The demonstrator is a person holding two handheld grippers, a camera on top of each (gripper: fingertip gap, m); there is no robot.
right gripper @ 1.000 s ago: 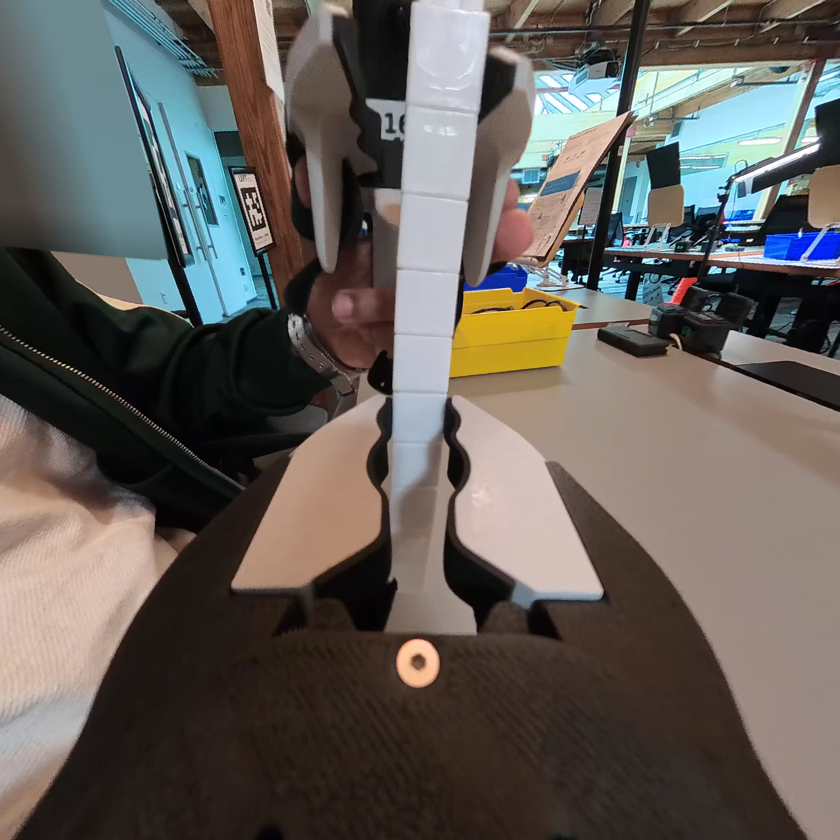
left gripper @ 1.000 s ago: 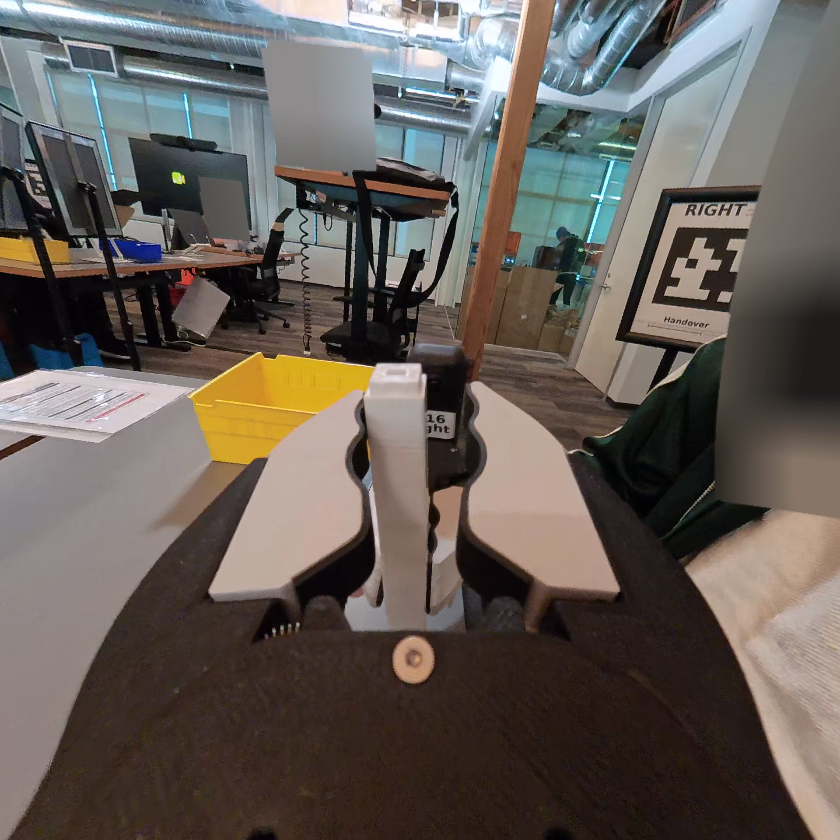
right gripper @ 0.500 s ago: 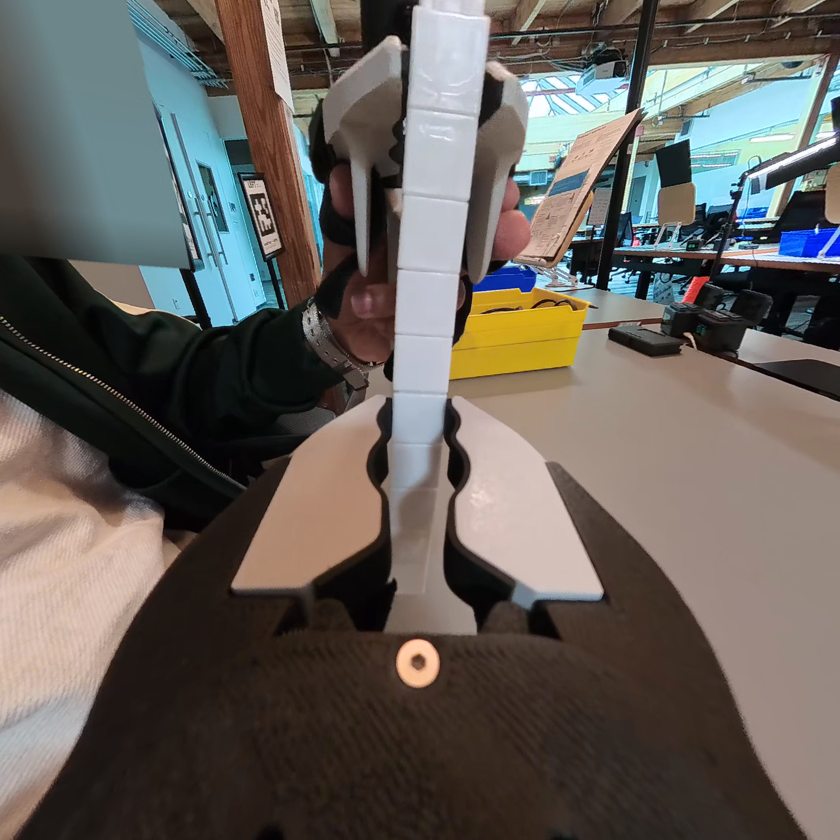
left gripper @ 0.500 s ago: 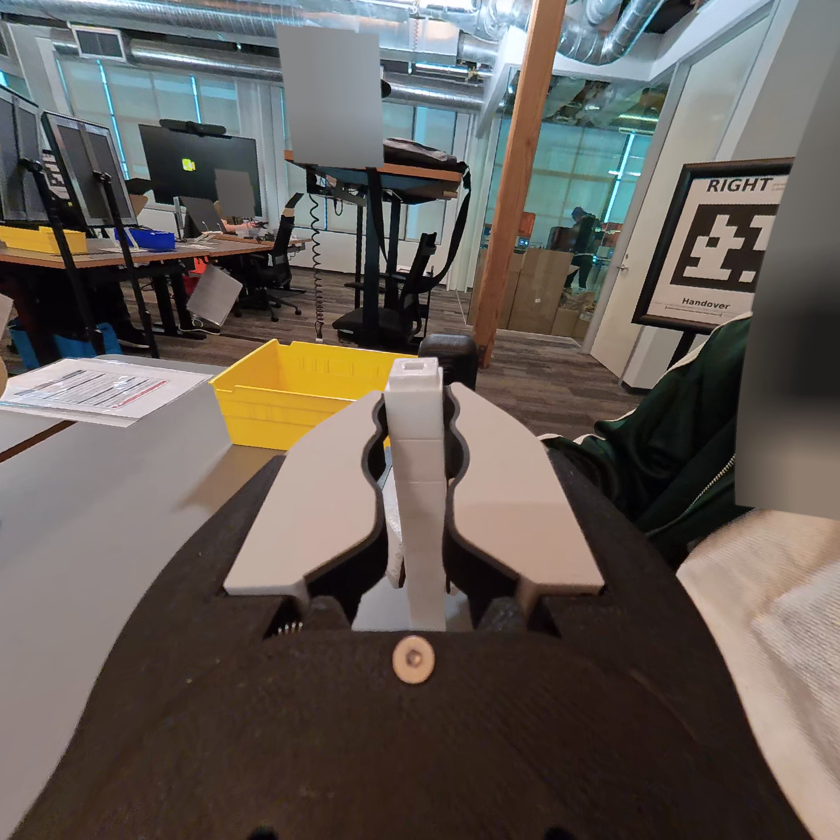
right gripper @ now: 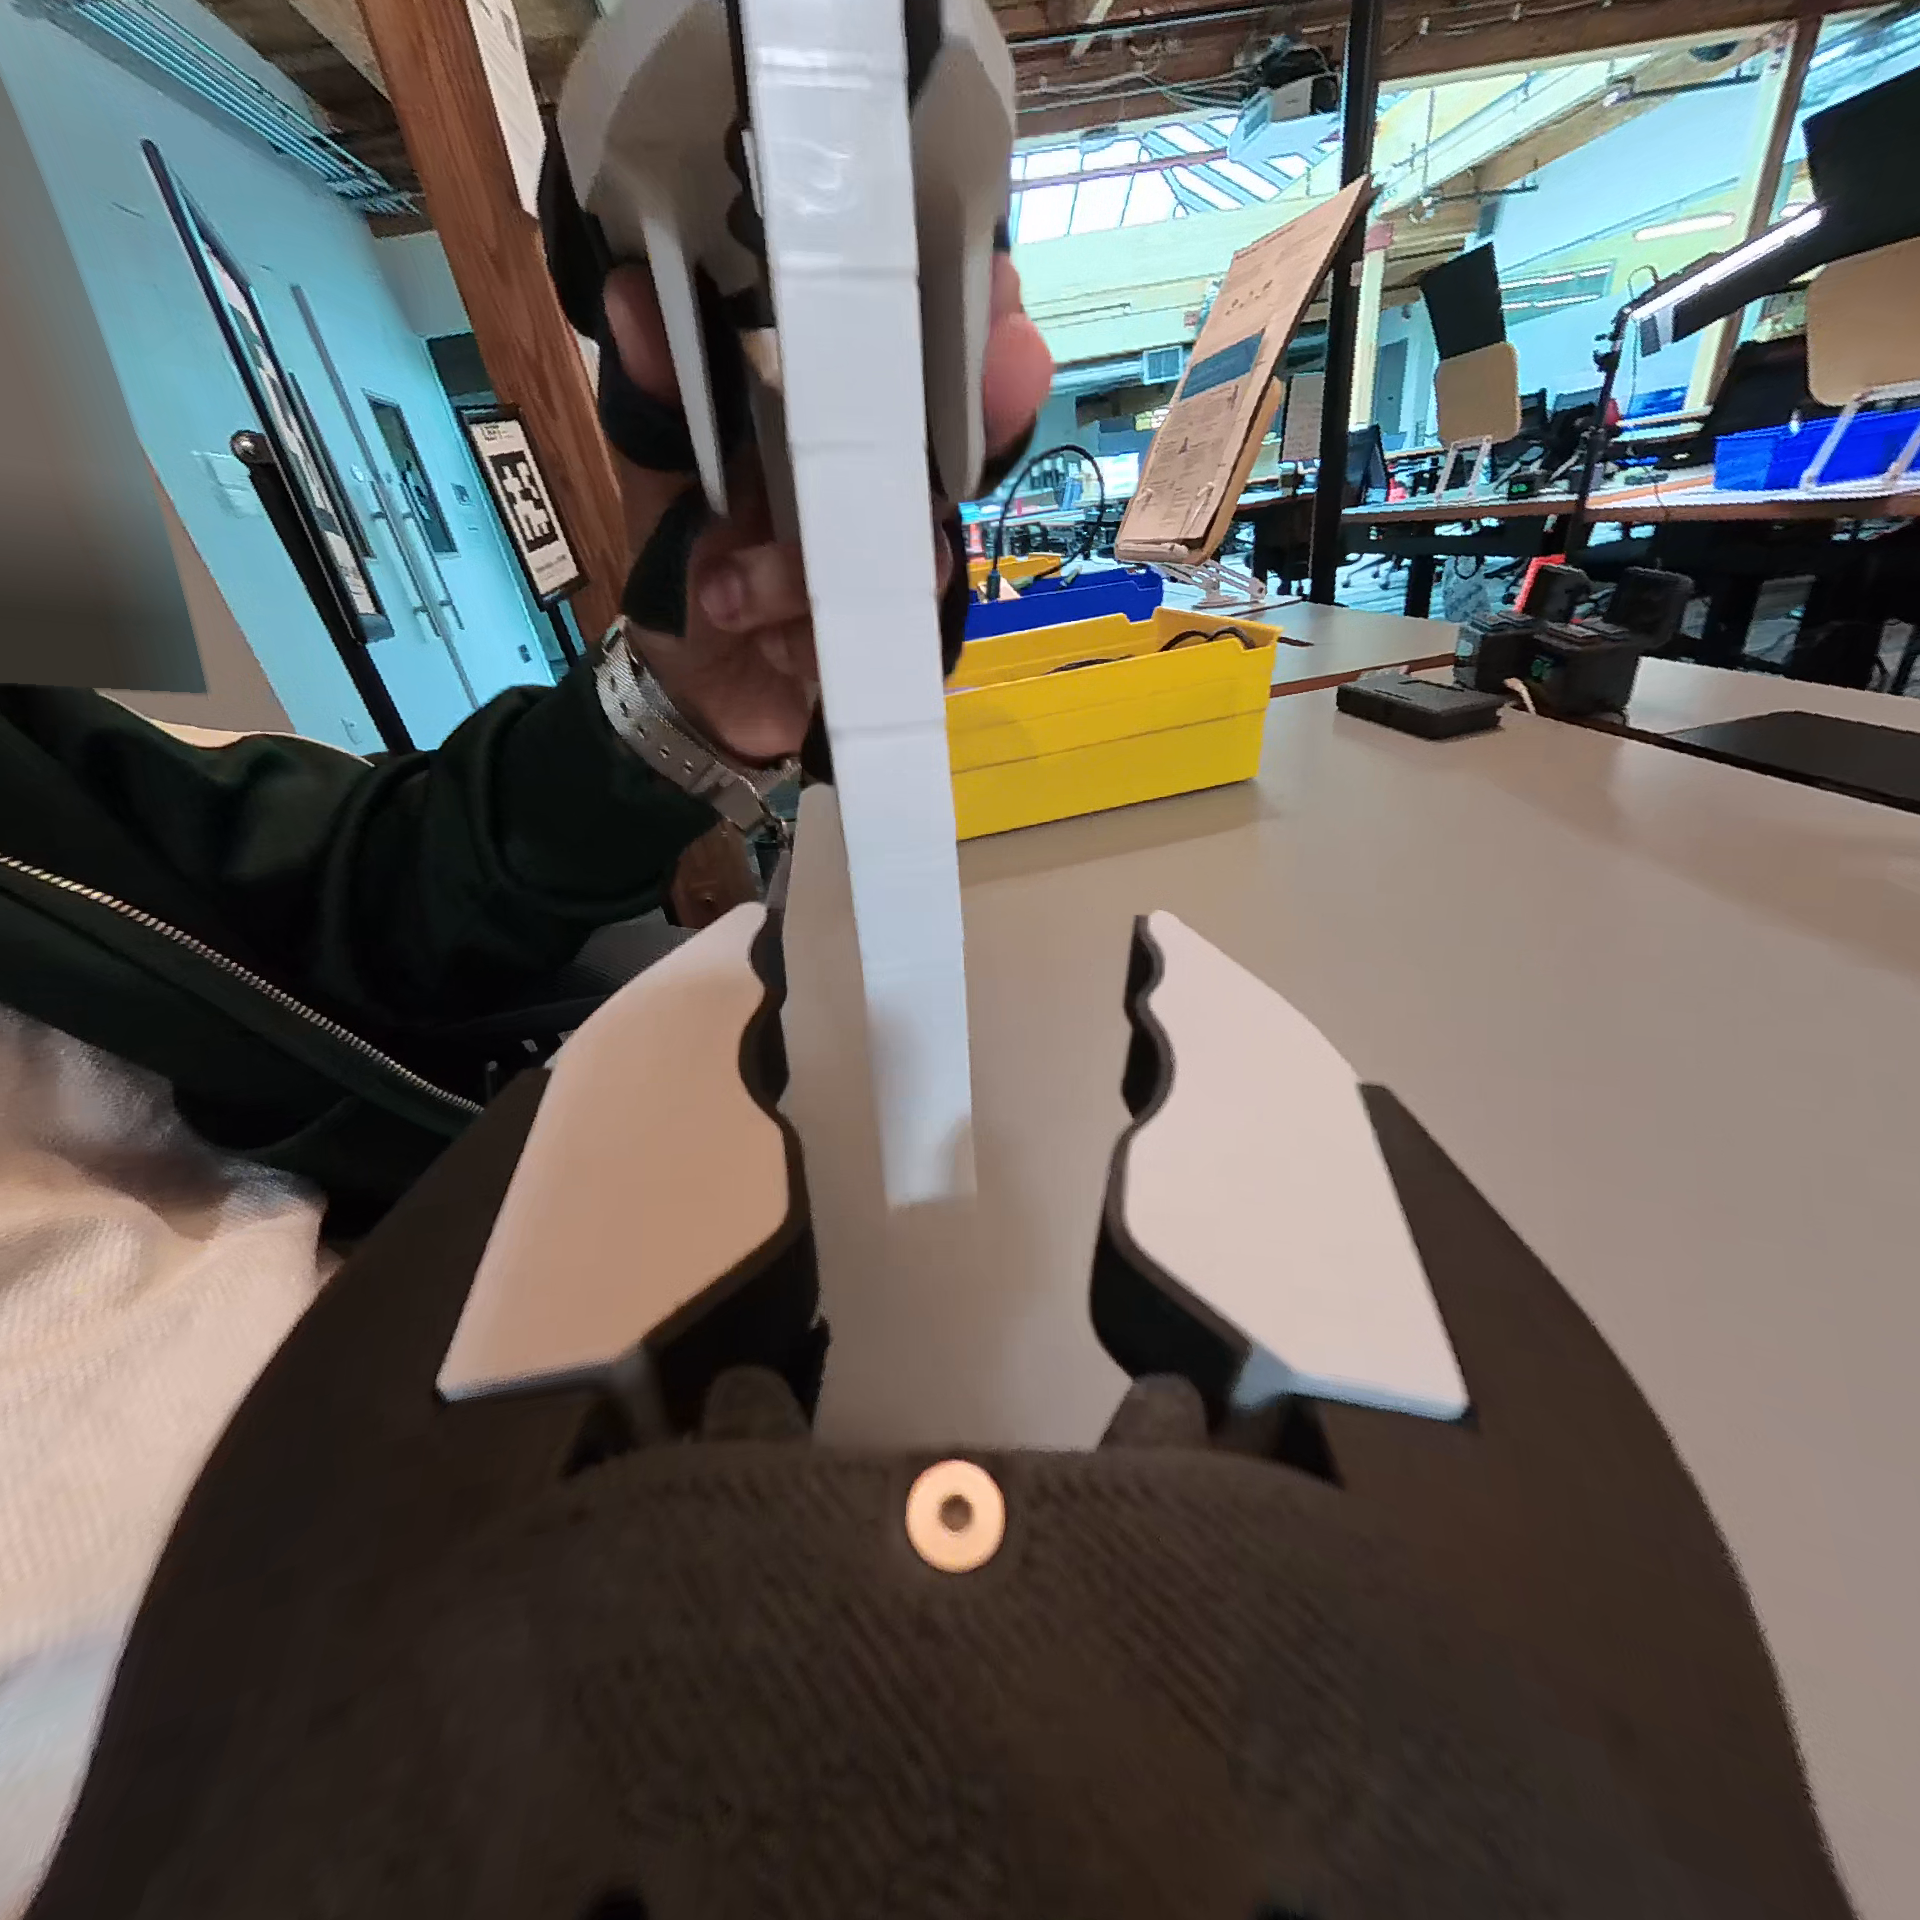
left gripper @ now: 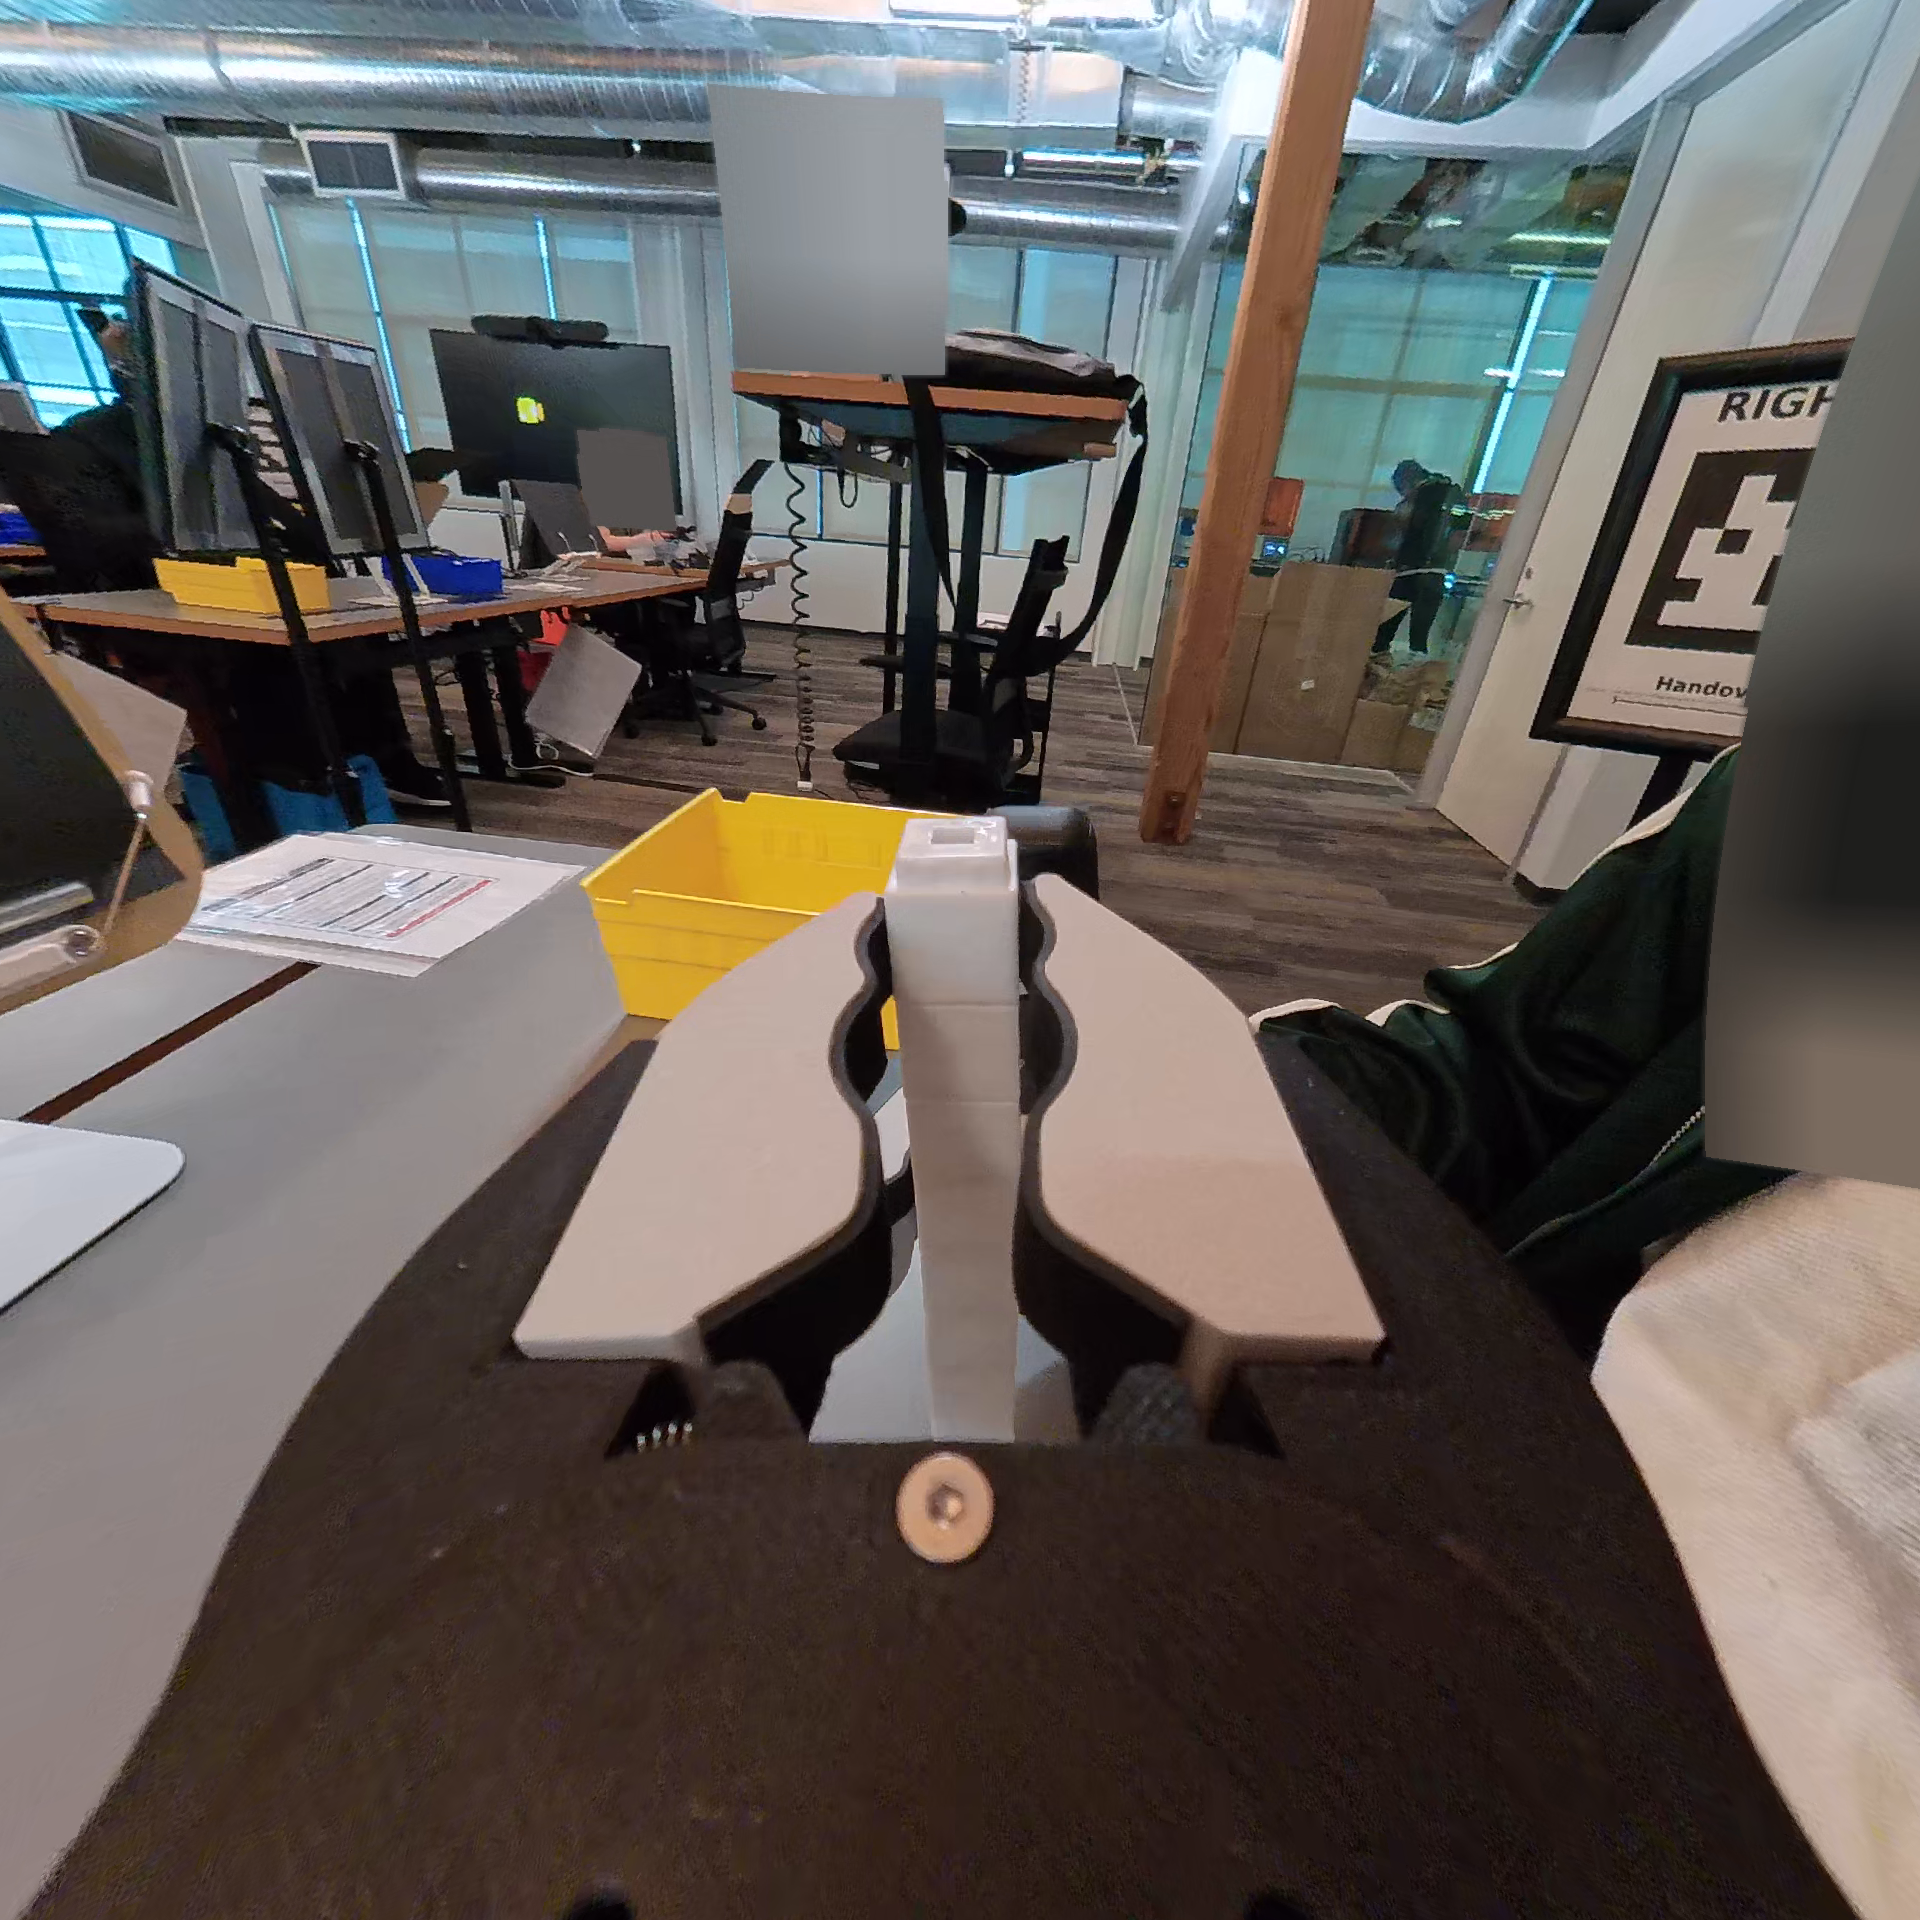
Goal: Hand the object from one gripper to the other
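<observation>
A long white plastic bar of square cross-section (left gripper: 958, 1122), built from a row of cube-like segments with thin seam lines between them, is the thing being passed. In the left wrist view it runs straight out between the pale grey fingers (left gripper: 727, 1143) of the left gripper (left gripper: 956, 914), which is clamped on it from both sides; its far end stands just past the fingertips and shows a small square recess in the end face. The plastic is glossy and plain, without markings.

In the right wrist view the same bar (right gripper: 883, 727) hangs down from above, slightly tilted, gripped near its upper part by the left gripper (right gripper: 821, 343), which a hand (right gripper: 727, 613) with a metal watch band and a dark green sleeve holds. The bar's lower end sits in the gap of the right gripper (right gripper: 951, 925), close against the wavy inner edge of one finger (right gripper: 644, 1143) and clearly apart from the other. The right gripper's jaws are spread wide, not pressing on the bar.

Below lies a beige surface (right gripper: 1558, 1039), with a yellow plastic bin (right gripper: 1112, 727) standing on it behind the bar. In the left wrist view a yellow plastic bin (left gripper: 727, 894) appears beyond the fingertips.
</observation>
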